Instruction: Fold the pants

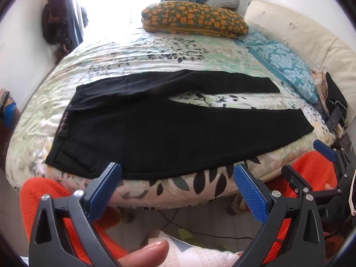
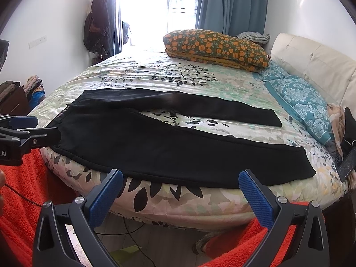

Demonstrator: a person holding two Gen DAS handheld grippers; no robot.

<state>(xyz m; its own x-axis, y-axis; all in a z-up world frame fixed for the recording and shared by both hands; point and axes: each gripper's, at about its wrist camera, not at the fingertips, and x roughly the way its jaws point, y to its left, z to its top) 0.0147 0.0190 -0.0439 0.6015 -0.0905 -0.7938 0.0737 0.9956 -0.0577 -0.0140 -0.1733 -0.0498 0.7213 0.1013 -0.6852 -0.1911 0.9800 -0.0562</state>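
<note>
Black pants (image 1: 169, 122) lie spread flat on a leaf-print bed (image 1: 138, 53) just ahead of both tools, waistband to their left, the two legs splayed apart to the right. The left tool (image 1: 178, 191) and right tool (image 2: 181, 195) hang before the bed's near edge — jaws wide apart, gripping nothing

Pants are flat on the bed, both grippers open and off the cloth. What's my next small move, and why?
Probably bring the right gripper forward onto the near leg's hem. The black pants lie spread with legs apart, nothing is gripped, and that hem lies nearest it.
</note>
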